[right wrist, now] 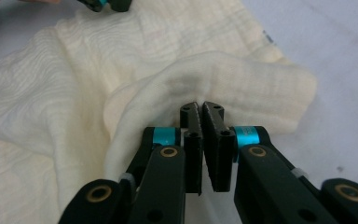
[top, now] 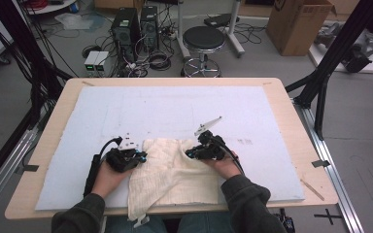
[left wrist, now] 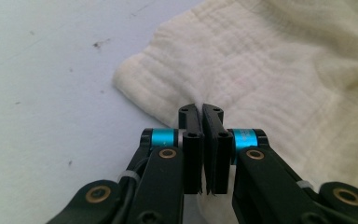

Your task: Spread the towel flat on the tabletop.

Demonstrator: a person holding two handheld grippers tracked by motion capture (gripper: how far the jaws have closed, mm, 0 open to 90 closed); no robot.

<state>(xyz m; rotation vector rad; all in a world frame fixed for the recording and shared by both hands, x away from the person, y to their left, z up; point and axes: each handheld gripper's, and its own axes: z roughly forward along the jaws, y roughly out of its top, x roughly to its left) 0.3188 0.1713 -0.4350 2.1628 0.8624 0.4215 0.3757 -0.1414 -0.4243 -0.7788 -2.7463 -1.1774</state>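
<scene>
A cream, crinkled cloth (top: 170, 174) lies rumpled on the pale blue mat (top: 175, 107) near the front edge, one corner hanging off it. My left gripper (top: 143, 156) is at the cloth's far left edge. In the left gripper view its jaws (left wrist: 200, 109) are pressed together on the hem of the cloth (left wrist: 270, 70). My right gripper (top: 189, 154) is at the cloth's far right side. In the right gripper view its jaws (right wrist: 200, 107) are closed on a raised fold of the cloth (right wrist: 74, 93), with the left gripper (right wrist: 105, 3) at the top edge.
The mat covers a wooden table (top: 291, 107). Black frame posts (top: 320, 82) stand at both sides. On the floor beyond are a black stool (top: 203, 41), computer towers (top: 126, 26) with cables, and a cardboard box (top: 296, 24).
</scene>
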